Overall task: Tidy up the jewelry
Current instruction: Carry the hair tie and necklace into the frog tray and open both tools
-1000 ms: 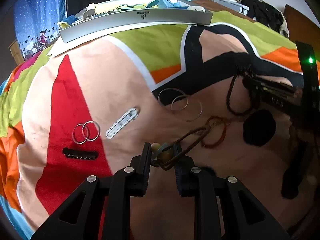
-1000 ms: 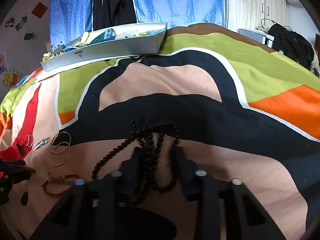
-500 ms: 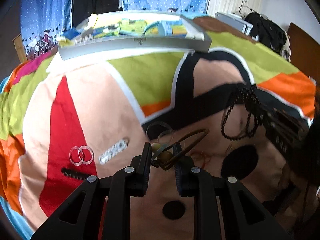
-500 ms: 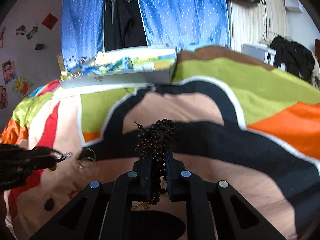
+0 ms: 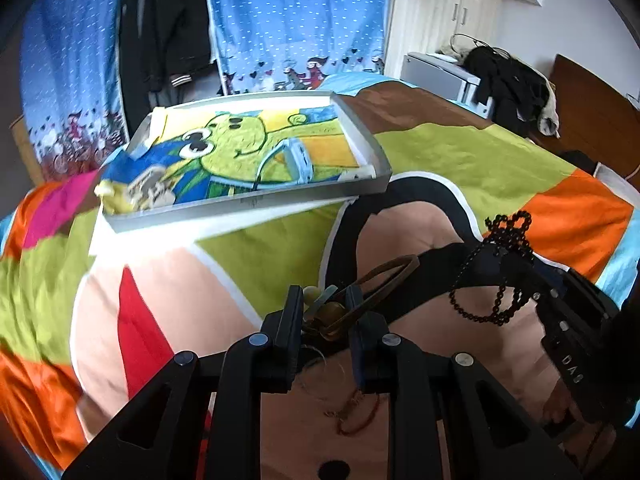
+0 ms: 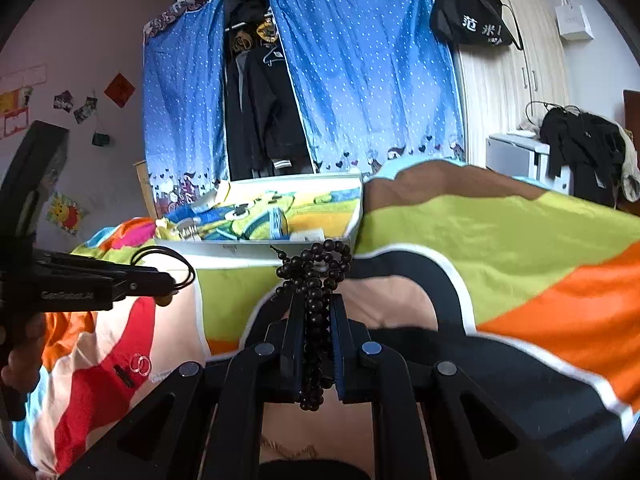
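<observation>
A brown cord bracelet [image 5: 376, 284] with pale beads is pinched in the left gripper [image 5: 322, 312], held above the bedspread [image 5: 256, 256]. To its right, a black bead necklace [image 6: 316, 280] hangs bunched in the closed right gripper [image 6: 314, 320]. Far beyond both lies a shallow grey tray [image 5: 248, 200] with a cartoon lining; two silver rings [image 6: 140, 364] lie on the bedspread's red patch at near left.

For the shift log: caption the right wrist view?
Right gripper lifts black bead strand above the bedspread, facing the tray.
</observation>
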Tool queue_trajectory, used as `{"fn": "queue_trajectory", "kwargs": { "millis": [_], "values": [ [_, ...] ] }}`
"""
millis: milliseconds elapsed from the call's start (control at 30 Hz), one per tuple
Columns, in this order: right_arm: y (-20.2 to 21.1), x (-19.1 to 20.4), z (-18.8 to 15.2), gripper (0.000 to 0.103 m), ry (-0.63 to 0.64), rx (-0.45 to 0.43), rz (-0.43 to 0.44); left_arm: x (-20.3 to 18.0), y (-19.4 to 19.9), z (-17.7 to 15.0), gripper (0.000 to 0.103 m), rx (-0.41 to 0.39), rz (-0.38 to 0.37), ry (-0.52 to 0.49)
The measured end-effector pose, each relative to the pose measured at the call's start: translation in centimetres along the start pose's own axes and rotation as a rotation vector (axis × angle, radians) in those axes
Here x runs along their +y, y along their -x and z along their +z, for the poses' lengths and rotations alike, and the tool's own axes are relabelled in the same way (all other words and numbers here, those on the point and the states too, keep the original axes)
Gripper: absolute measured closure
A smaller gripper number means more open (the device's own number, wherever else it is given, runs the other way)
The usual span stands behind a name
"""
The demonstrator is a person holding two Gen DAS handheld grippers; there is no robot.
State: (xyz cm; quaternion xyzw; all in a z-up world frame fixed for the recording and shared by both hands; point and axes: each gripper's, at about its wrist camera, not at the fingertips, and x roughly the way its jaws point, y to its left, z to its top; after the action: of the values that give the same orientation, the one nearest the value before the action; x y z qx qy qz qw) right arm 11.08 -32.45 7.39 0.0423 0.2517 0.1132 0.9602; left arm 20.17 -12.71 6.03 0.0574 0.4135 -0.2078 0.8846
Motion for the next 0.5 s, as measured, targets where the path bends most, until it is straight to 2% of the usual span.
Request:
{"fn": "queue_trajectory", "kwargs": {
  "millis": [100, 233, 333, 500],
  "values": [
    [-0.2, -0.3, 1.9, 0.092, -0.009, -0.024, 0.020, 1.7, -0.3, 1.7, 0.085, -0.007, -0.011, 0.005],
    [-2.1, -0.1, 5.5, 0.092, 0.004, -0.067, 0.043, 5.0, -1.2, 4.1, 0.085, -0.063, 0.015, 0.028],
    [-4.7, 0.3, 8.2, 0.092, 0.000, -0.099, 0.052, 7.8, -2.8, 5.5, 0.085, -0.095, 0.049, 0.078],
    [-9.4, 1.3, 10.5, 0.092, -0.021, -0.104, 0.034, 11.8, -5.3, 6.5, 0.085, -0.152, 0.110, 0.152]
  ]
}}
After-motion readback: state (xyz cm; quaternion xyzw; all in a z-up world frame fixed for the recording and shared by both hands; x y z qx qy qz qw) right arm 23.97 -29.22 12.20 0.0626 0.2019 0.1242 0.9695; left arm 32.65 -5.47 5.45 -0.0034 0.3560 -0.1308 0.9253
